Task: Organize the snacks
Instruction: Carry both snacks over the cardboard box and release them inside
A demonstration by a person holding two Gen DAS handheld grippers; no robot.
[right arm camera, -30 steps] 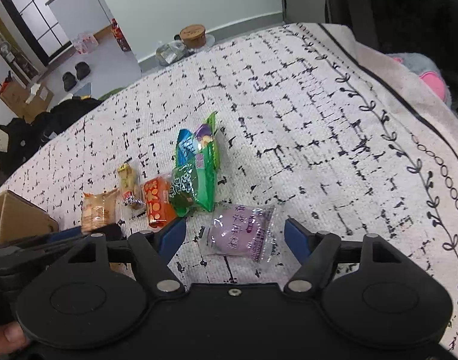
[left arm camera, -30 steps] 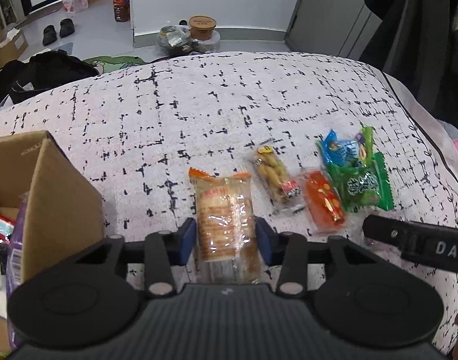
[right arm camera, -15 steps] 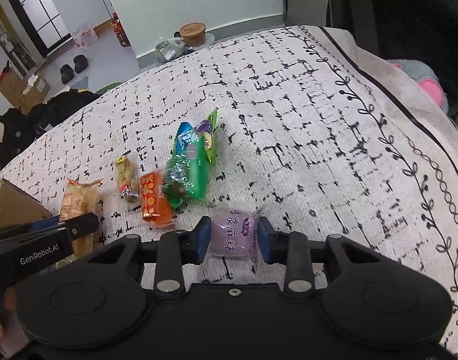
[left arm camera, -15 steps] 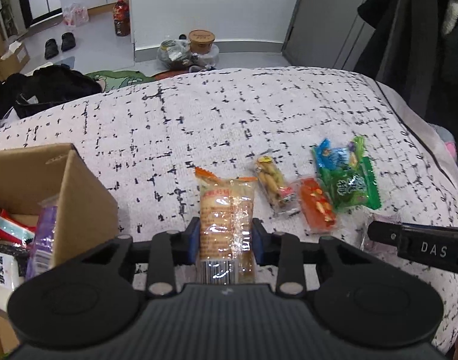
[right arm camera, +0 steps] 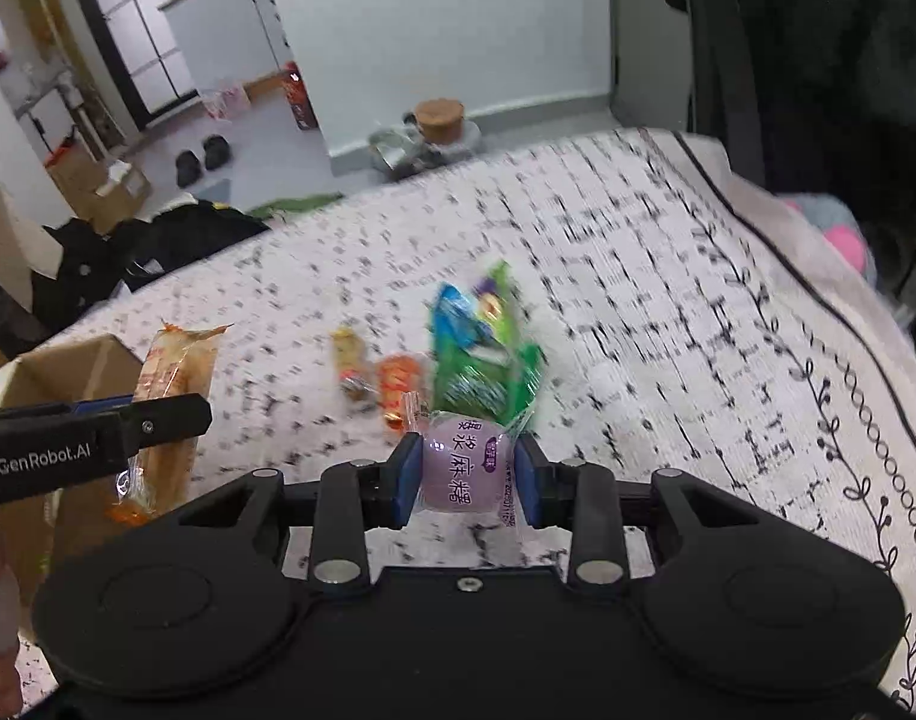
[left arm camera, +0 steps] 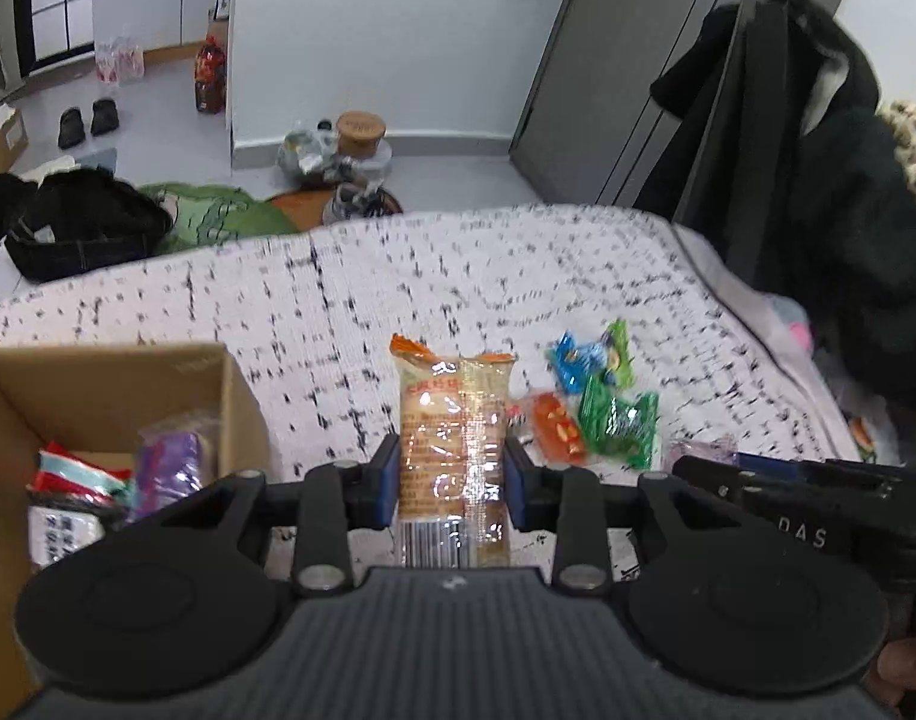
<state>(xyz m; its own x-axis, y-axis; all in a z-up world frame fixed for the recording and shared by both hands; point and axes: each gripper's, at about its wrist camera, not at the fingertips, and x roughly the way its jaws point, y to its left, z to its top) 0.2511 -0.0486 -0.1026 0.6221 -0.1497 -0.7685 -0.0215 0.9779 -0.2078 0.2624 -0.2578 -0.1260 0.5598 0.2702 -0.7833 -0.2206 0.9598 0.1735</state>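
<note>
My left gripper [left arm camera: 453, 483] is shut on a long clear biscuit pack [left arm camera: 455, 450] with orange ends, lifted above the bed cover. The same pack [right arm camera: 170, 396] shows in the right wrist view, held by the left gripper [right arm camera: 158, 420]. My right gripper [right arm camera: 465, 480] is shut on a small purple mochi packet [right arm camera: 460, 471], also raised. On the cover lie a green packet [left arm camera: 616, 423], a blue one [left arm camera: 577, 360] and an orange one [left arm camera: 553, 432]; a small yellow snack [right arm camera: 350, 363] lies beside them. An open cardboard box [left arm camera: 158, 384] at the left holds several snacks.
The black-and-white patterned bed cover [right arm camera: 667, 312] spreads ahead and to the right. Dark coats [left arm camera: 817, 168] hang at the far right. Clothes, shoes and jars lie on the floor beyond the bed. A pink plush thing [right arm camera: 841, 234] sits off the right edge.
Both grippers closed on their snacks, the left on the biscuit pack and the right on the purple packet, then rose off the cover. More of the box's inside now shows at the left.
</note>
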